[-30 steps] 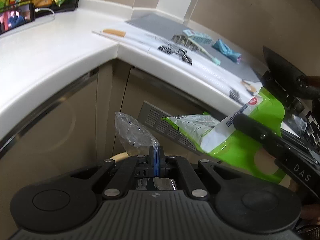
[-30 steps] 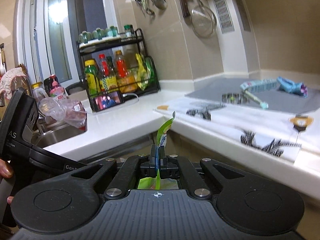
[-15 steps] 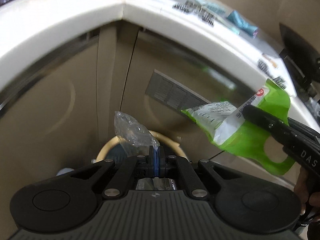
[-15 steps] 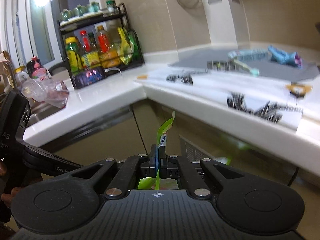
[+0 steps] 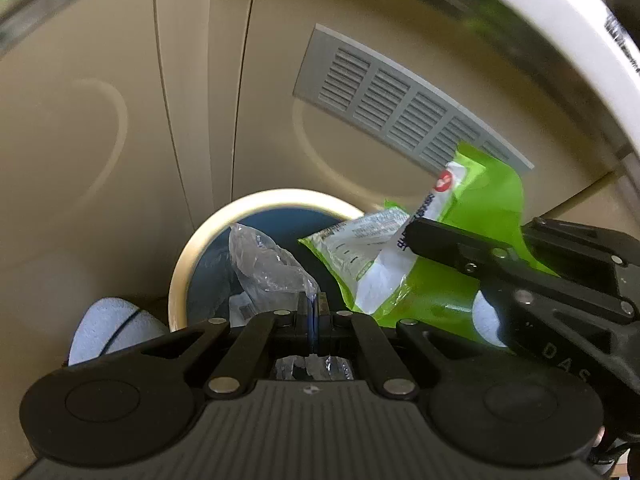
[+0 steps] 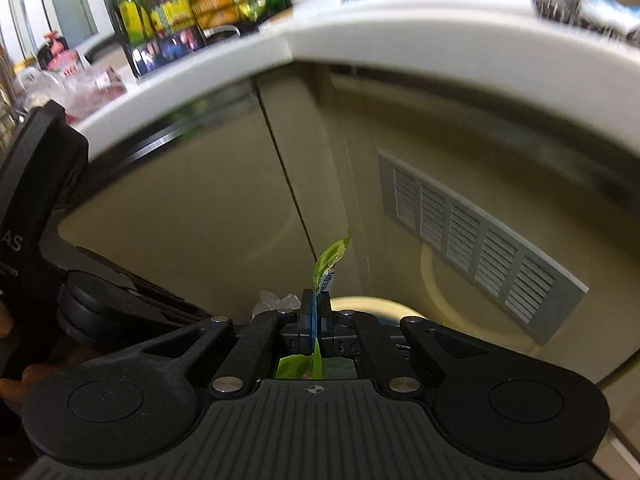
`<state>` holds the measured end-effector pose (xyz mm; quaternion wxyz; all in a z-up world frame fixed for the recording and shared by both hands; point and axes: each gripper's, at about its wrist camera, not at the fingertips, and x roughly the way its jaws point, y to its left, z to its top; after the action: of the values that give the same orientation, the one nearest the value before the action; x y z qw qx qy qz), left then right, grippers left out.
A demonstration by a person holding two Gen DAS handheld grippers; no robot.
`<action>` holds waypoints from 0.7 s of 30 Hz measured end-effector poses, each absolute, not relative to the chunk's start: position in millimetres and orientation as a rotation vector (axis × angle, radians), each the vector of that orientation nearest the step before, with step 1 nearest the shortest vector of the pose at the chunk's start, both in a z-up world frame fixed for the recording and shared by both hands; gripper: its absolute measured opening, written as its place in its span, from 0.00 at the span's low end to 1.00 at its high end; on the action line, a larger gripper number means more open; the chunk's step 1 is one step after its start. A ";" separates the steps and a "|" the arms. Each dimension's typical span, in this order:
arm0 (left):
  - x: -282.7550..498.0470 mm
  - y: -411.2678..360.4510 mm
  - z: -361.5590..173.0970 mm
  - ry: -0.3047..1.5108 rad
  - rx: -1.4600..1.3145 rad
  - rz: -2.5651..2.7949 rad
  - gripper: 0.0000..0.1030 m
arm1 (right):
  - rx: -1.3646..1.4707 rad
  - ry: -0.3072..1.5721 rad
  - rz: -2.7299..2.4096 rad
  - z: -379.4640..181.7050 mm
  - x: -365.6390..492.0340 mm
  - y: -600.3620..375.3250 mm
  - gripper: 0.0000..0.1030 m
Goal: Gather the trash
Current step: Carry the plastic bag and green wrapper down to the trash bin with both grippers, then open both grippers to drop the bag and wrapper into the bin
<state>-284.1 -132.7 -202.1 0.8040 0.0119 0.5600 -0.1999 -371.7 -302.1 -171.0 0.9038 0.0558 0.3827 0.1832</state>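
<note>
The left gripper (image 5: 313, 305) is pointing steeply downward, its jaws pressing together on a clear plastic wrapper (image 5: 266, 264). The right gripper (image 6: 316, 312) is tilting down beside it, jaws clamping a green pouch (image 5: 432, 240). Fingers (image 6: 16, 384) are gripping the left handle.

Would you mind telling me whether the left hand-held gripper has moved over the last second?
Yes: the left hand-held gripper dropped below the countertop edge, toward the bin.

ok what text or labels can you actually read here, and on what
"DAS" on the right gripper body, left wrist view.
"AS" on the left gripper body, cut off at the frame edge, right wrist view.
Green and white packet: dark print and a red round logo, too blurred to read.
Bottle labels on the rack: blurred, unreadable.
</note>
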 end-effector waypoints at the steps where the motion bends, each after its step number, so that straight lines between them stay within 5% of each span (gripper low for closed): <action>1: -282.5 -133.2 -205.5 1.210 0.025 -0.427 0.00 | 0.117 0.807 0.376 -175.3 -369.4 -301.3 0.01; 21: -266.9 -147.7 -243.5 1.285 0.088 -0.402 0.00 | 0.087 0.972 0.344 -219.6 -353.0 -294.1 0.01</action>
<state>-266.9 -147.7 -243.5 0.7809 0.0406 0.5949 -0.1863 -353.0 -294.1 -219.6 0.8690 0.0416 0.4648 0.1643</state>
